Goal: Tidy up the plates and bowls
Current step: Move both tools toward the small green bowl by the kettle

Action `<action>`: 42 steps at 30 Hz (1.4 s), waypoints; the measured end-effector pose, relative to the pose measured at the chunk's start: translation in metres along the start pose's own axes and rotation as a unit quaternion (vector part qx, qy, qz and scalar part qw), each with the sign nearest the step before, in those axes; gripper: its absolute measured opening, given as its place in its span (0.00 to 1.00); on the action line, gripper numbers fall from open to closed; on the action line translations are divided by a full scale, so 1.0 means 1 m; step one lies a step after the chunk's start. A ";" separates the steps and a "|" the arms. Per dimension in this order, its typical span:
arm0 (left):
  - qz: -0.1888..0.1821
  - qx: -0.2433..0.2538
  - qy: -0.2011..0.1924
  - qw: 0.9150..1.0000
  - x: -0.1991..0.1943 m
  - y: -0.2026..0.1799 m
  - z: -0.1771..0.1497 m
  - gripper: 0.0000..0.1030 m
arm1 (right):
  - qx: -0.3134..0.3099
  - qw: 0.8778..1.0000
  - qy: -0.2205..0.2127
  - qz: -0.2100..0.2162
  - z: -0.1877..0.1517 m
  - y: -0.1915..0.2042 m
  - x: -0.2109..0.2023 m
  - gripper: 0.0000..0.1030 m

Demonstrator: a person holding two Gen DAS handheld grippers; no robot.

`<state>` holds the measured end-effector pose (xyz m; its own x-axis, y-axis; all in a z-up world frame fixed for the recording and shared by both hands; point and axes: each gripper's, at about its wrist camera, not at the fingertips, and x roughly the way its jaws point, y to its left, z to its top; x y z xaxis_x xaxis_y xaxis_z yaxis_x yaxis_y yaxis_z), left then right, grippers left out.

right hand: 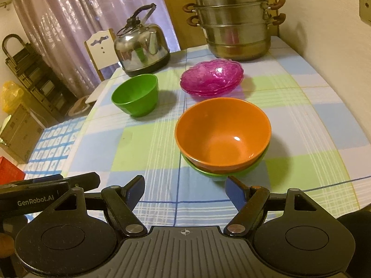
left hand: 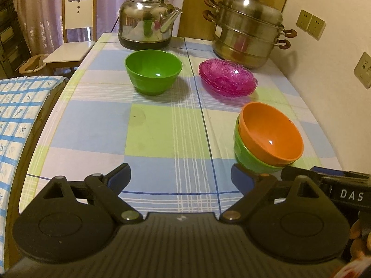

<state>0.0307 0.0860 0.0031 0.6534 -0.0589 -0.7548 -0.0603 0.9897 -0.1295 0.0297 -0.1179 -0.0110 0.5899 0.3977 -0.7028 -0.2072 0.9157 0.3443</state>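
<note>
Left wrist view: left gripper (left hand: 180, 178) low over the checked tablecloth (left hand: 150, 134), fingers spread wide, nothing between them. Orange bowl (left hand: 271, 134) nested in a green bowl (left hand: 245, 155), just ahead of the right-hand fingertip. Second green bowl (left hand: 153, 70) alone, farther back, left of centre. Stack of pink glass plates (left hand: 228, 77) to its right, apart from it. Kettle (left hand: 148, 16) and tiered steamer pot (left hand: 248, 30) at the far edge.

Right wrist view: right gripper (right hand: 185, 191) likewise spread wide and empty. Orange bowl (right hand: 222, 132) nested in green bowl (right hand: 231, 173), directly ahead, close to the fingertips. Lone green bowl (right hand: 135, 95) back left; pink glass plates (right hand: 212, 78) behind the nested pair. Kettle (right hand: 141, 46) and steamer pot (right hand: 234, 27) beyond.
</note>
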 end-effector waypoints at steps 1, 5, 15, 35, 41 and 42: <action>-0.001 -0.001 0.000 1.000 0.000 0.001 0.000 0.89 | 0.000 1.000 0.000 0.000 0.000 0.000 0.000 0.74; -0.001 -0.004 0.000 1.000 0.000 0.003 0.000 0.90 | -0.001 1.000 0.002 -0.001 -0.001 0.002 0.001 0.74; 0.002 -0.027 -0.008 1.000 -0.001 0.021 0.009 0.90 | -0.007 1.000 0.000 0.009 0.002 0.010 0.004 0.74; 0.033 -0.041 -0.056 0.997 0.045 0.087 0.092 0.90 | -0.026 0.998 -0.031 0.039 0.092 0.045 0.058 0.74; 0.031 -0.049 -0.039 0.998 0.084 0.110 0.127 0.90 | -0.019 0.999 -0.014 0.040 0.122 0.047 0.105 0.74; 0.032 -0.048 -0.034 0.998 0.091 0.113 0.132 0.90 | -0.015 0.999 -0.009 0.040 0.127 0.047 0.115 0.74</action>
<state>0.1831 0.2098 0.0052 0.6959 0.0170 -0.7180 -0.1746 0.9737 -0.1461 0.1872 -0.0366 0.0032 0.5848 0.4696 -0.6614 -0.2785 0.8821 0.3800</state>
